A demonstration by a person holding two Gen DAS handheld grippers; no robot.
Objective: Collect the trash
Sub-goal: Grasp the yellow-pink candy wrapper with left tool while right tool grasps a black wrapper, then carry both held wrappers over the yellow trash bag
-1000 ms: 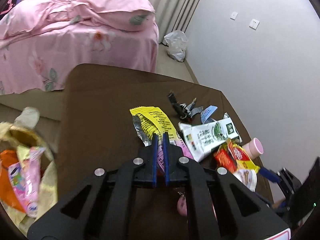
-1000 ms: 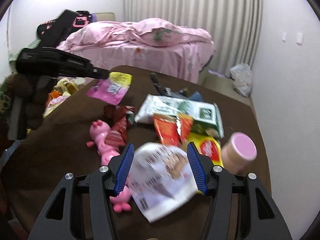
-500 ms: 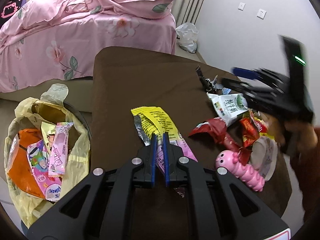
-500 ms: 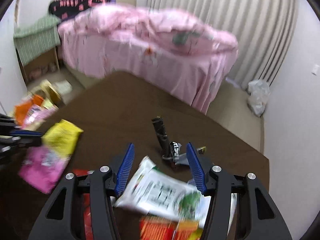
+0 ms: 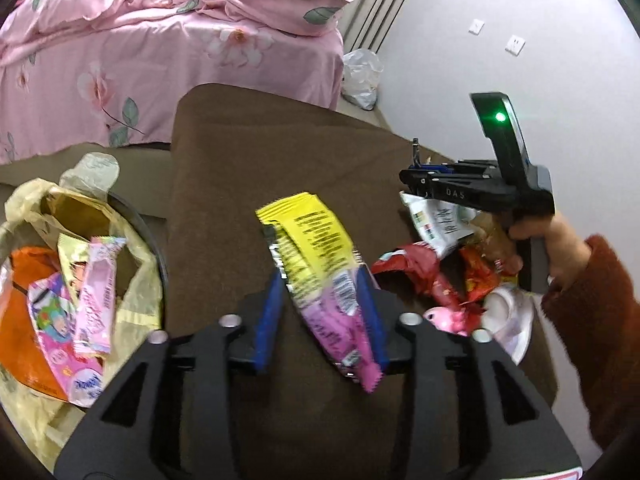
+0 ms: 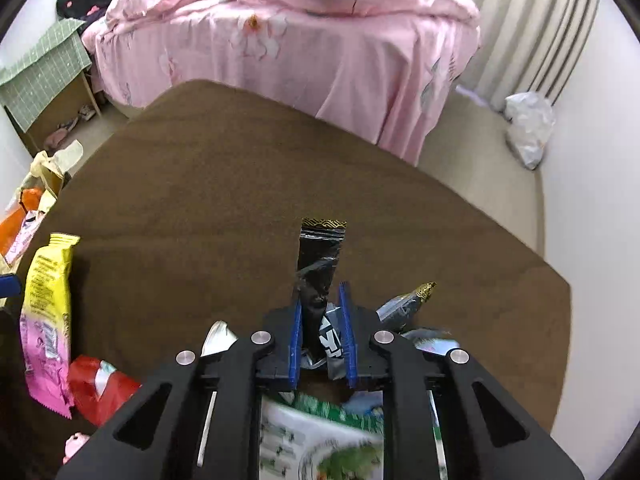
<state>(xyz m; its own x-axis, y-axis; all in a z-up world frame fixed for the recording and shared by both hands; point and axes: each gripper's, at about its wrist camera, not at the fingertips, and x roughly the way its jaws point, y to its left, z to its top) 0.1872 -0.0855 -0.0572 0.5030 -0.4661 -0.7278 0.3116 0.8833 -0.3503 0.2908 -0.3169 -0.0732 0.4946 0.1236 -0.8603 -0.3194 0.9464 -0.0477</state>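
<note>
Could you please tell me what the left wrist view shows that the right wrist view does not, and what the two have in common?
Only the left wrist view shows the inside of the yellow trash bag holding wrappers, the wall sockets, and the person's hand holding the right hand-held gripper.

Only the right wrist view shows the black wrapper between that gripper's fingers, and the green checked stand.

Both show the yellow-pink wrapper, which lies between the left hand-held gripper fingers, the brown table, the pink bed and the red wrapper.
</note>
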